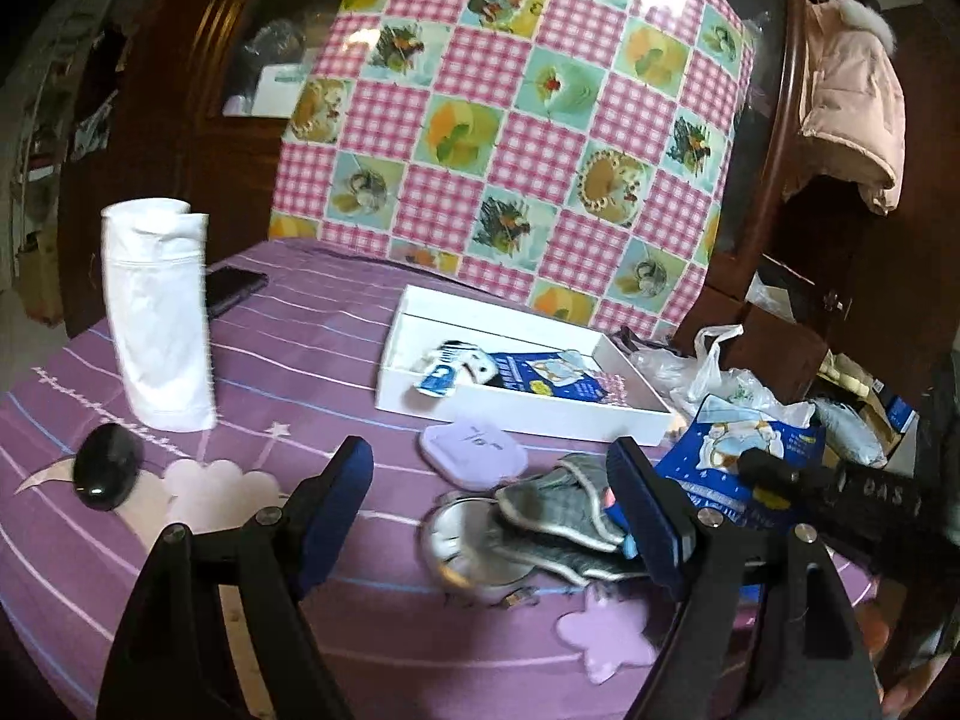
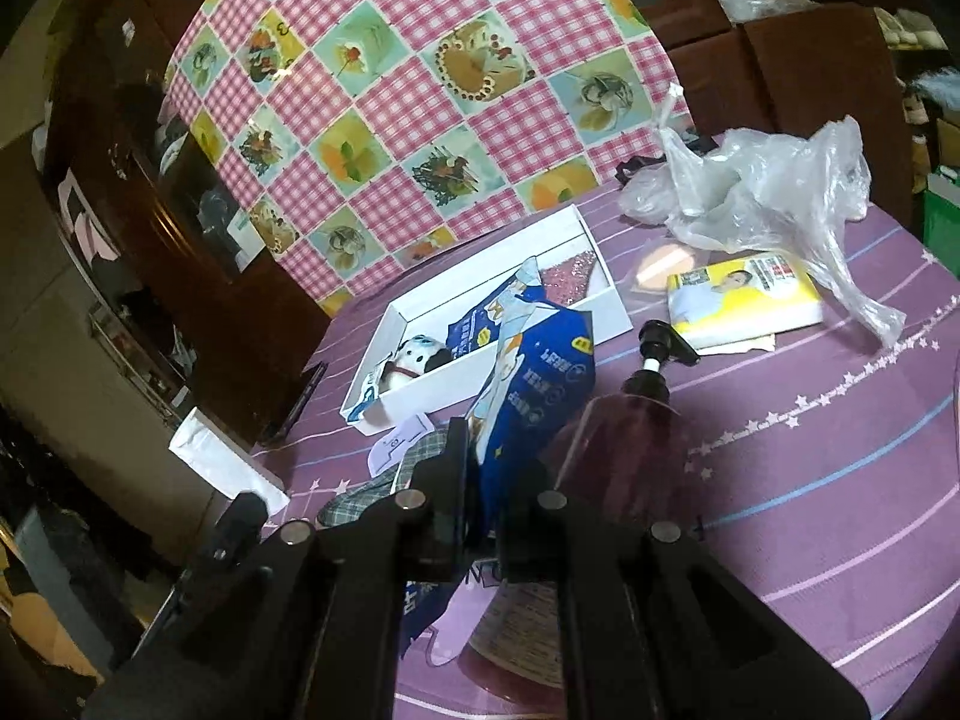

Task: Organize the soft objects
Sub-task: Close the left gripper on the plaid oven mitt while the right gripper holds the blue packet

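Pinching a crinkly blue foil packet [image 2: 528, 396], right claw [image 2: 480, 480] clamped; left claw [image 1: 492, 516] apart over grey plaid cloth [image 1: 552, 510].

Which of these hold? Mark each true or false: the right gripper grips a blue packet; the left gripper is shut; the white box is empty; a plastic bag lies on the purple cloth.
1. The right gripper grips a blue packet. True.
2. The left gripper is shut. False: its jaws stand wide open, holding nothing.
3. The white box is empty. False: it holds a plush dog and other packets.
4. A plastic bag lies on the purple cloth. True.
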Tool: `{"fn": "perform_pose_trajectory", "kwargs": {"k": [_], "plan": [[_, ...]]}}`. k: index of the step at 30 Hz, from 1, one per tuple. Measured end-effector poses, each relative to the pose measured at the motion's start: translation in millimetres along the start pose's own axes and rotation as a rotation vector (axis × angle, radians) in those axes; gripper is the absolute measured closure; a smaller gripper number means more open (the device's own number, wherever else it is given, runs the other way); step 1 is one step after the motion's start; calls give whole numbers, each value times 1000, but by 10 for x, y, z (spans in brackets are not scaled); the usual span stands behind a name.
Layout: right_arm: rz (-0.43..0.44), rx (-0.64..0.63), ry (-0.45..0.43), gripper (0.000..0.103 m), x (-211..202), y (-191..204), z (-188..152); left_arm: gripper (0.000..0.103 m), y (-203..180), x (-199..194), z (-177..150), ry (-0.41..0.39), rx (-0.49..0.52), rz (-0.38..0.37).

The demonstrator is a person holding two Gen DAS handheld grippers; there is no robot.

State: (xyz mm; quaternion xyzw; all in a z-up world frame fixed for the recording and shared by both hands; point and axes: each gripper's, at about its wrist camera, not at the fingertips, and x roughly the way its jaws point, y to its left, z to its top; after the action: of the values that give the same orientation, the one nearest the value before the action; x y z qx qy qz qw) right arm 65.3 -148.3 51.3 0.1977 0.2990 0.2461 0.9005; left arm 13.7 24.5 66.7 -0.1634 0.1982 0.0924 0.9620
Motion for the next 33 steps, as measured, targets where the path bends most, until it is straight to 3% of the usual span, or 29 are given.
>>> {"fn": "perform_pose_trajectory", "kwargs": {"k": [6, 8, 15, 24, 29, 32, 33], "plan": [[-13, -29, -13, 95, -23, 49, 6, 22, -275, 289, 40, 27, 54, -1], [-13, -23, -15, 95, -19, 52, 2, 22, -249, 340, -2, 45, 43, 28], [-33, -32, -14, 94, 12, 49, 2, 22, -126, 408, -79, 138, 41, -42], [-72, -10, -58, 95, -126, -27, 88, 22, -133, 639, -173, 294, 39, -55], [-58, 33, -46, 95, -119, -113, 96, 23, -131, 674, -186, 309, 29, -61], [-56, 25, -45, 95, -120, -80, 87, 28, -156, 674, -187, 305, 37, -63], [-54, 23, -46, 95, -125, -73, 88, 39, -171, 676, -189, 307, 43, -78]]}}
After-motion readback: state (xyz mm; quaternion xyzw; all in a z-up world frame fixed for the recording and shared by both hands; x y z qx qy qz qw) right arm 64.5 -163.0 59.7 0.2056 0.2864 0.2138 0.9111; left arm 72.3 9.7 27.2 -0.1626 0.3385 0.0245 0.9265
